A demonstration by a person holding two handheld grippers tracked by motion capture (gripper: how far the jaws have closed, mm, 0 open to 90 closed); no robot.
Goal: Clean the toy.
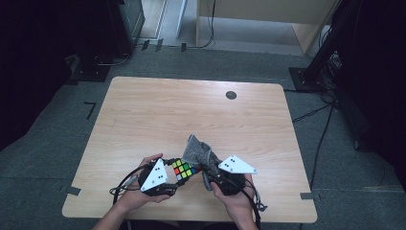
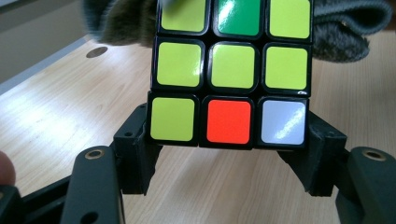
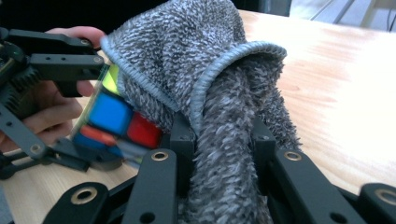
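Currently: left gripper (image 2: 229, 154) clamped on puzzle cube (image 2: 231, 70), one jaw on each side of the bottom layer, pads flat against the black side faces. Right gripper (image 3: 224, 154) pinched shut on a bunched fold of grey cloth (image 3: 196, 60), rest of the fabric flopping up and over toward the cube.

Cube held clear of table (image 1: 143, 110), near its front edge, between both hands in the high view; yellow-green face toward the left gripper's camera. Cloth draped against the cube's far side and top edge; contact there probable, though blurred in the right gripper view.

Handling, judged: cube rigid, light, glossy stickers likely slippery; layers can twist under uneven force, so best gripped square across opposite faces, as now. Low hold on one layer leaves upper layers free to rotate. Cloth soft, fluffy, limp; takes any shape, grips well when bunched, no risk of damage. Better hold near the hemmed edge for wiping reach.
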